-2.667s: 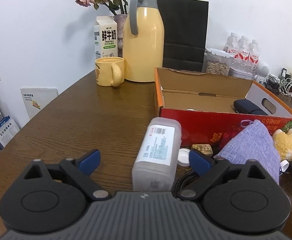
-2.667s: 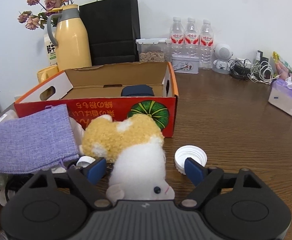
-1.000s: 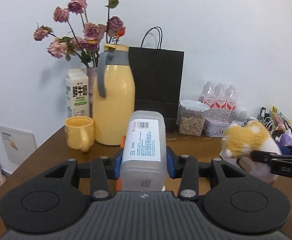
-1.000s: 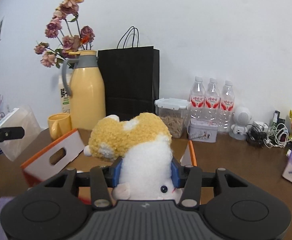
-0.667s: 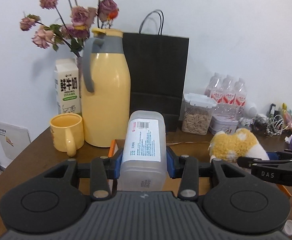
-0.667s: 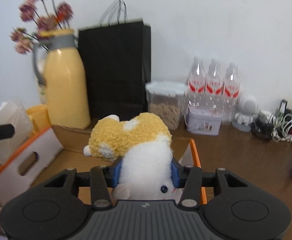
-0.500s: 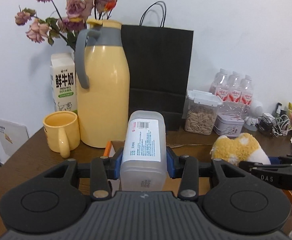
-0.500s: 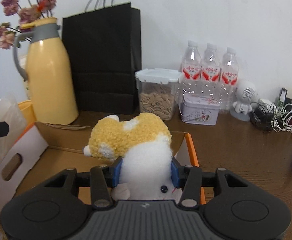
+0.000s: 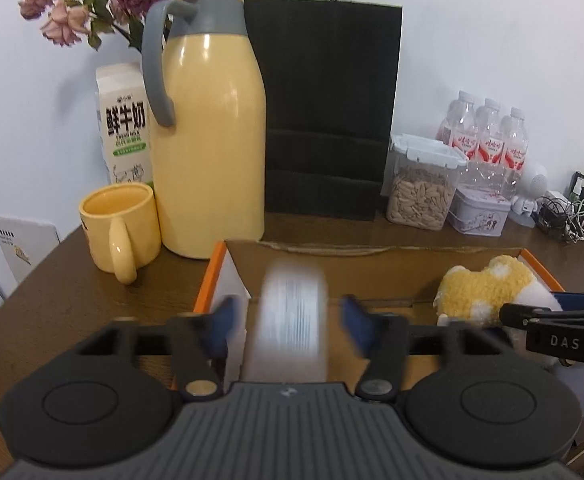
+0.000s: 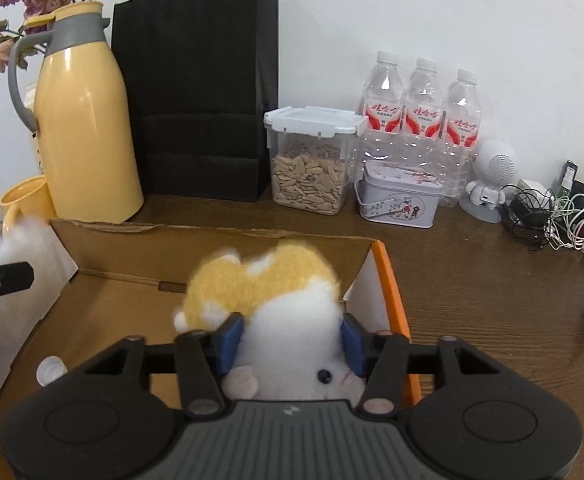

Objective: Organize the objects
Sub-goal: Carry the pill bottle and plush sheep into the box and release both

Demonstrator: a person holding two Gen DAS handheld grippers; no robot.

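Translucent plastic container, motion-blurred, sits between the left gripper pads over the open cardboard box. Jaws have just been opening; visible gaps both sides, pads clear of the container, so nothing is clamped. Box has orange rim, brown inside. Behind it: yellow mug, yellow thermos jug, milk carton, black paper bag, seed jar, water bottles. Plush toy at right inside the box area, with the right gripper's black finger in front of it.

Right wrist view: right gripper over the box near its orange right wall. Yellow-and-white plush toy between the blue pads, top blurred. Jaws have just been opening; pads sit at the toy's flanks, cannot tell if they press. White cap on the box floor at left. Left gripper's finger tip and the blurred container at far left. Tin and cables on the wooden table.
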